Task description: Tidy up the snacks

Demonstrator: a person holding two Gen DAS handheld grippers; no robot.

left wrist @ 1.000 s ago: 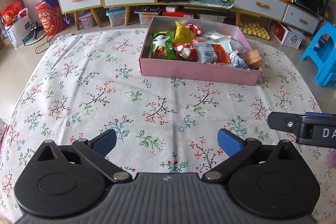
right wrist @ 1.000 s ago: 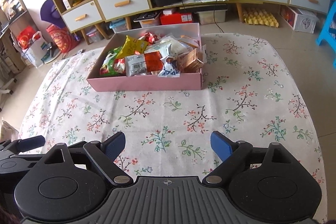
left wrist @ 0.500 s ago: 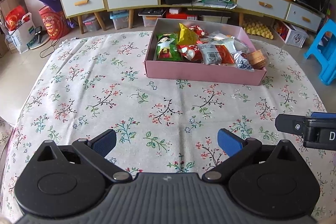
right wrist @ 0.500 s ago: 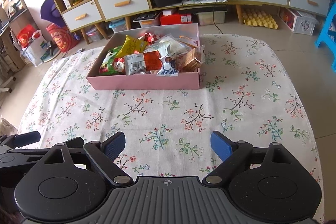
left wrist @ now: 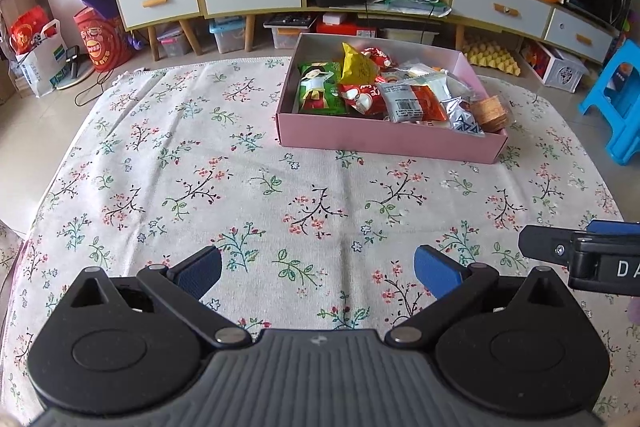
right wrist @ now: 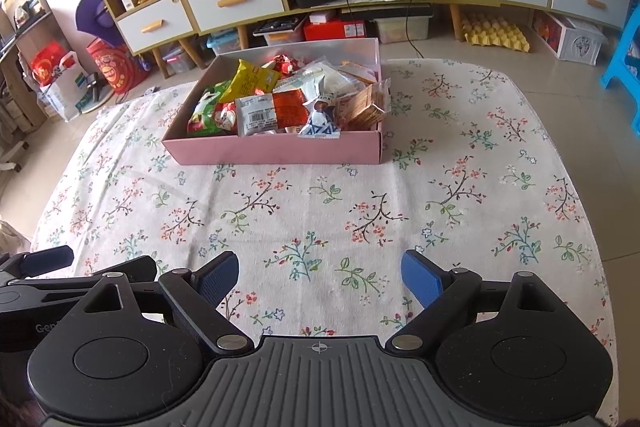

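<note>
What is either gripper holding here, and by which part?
Nothing. The left gripper and right gripper are both open over the floral tablecloth; the snacks lie in the pink box.

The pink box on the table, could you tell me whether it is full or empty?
Full: the open pink box is heaped with snack packets.

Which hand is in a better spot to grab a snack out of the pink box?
Probably the right hand-held gripper. The pink box sits almost straight ahead of it, while from the left hand-held gripper the box lies off to the right. Both are open, empty and well short of the box.
</note>
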